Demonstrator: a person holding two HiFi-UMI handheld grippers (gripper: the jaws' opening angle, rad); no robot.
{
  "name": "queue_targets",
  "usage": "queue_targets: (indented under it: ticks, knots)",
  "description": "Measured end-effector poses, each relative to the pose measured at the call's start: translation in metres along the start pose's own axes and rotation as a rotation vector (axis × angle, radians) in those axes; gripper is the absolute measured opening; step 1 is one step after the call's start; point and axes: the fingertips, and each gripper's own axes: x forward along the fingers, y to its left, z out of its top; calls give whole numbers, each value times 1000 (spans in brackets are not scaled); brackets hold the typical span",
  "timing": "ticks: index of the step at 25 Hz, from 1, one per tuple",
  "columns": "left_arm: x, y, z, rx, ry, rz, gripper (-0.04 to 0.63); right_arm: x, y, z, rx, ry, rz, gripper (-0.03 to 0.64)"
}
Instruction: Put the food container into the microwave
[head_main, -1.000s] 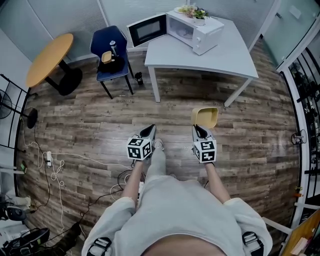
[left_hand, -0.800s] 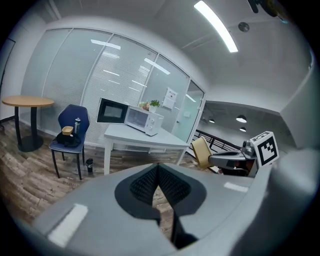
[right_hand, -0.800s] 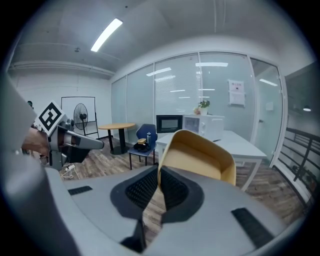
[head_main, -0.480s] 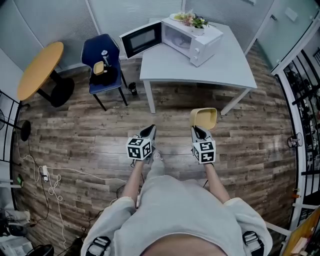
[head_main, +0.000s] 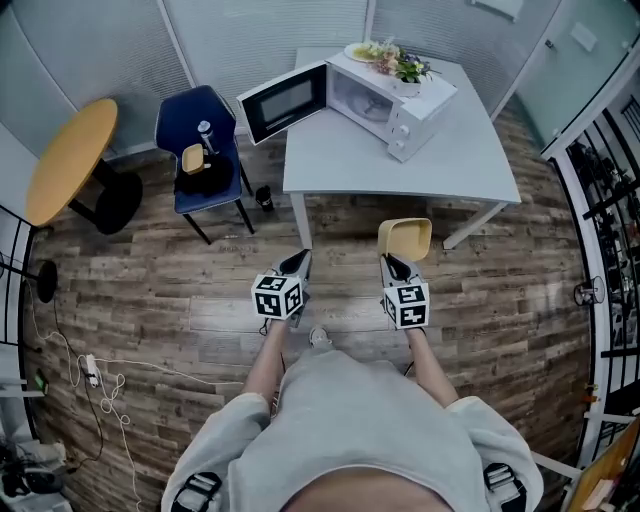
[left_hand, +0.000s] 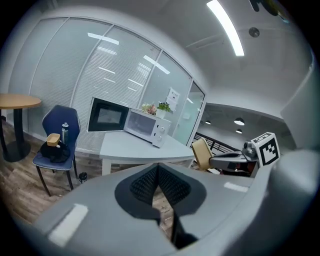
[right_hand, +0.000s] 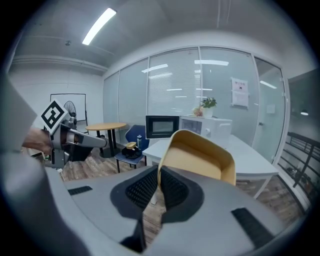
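My right gripper is pinching the near wall of the yellow food container. Both pads are closed on that thin rim, so the container stands up ahead of the jaws with its hollow side turned to me. I hold it in the air above the wooden floor, just short of the near edge of the white table.

My left gripper has its jaws pressed together with nothing between them. It is level with the right one, beside it and apart from it.

The microwave sits along the far edge of the table. Its door is swung wide open and hangs out past the table's left edge. A small plant stands on top of the microwave.

Left of the table is a blue chair. On its seat are a bottle and a small yellow bowl. Farther left stands a round wooden table.
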Motion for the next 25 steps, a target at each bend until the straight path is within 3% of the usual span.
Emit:
queue_targets:
  ticks: [12, 25]
  knots:
    - [53, 64, 40, 9, 15, -41, 11, 77, -7, 30, 6, 17, -27, 26]
    - [66, 88, 46, 6, 32, -44, 11, 108, 0, 32, -2, 39, -1, 26]
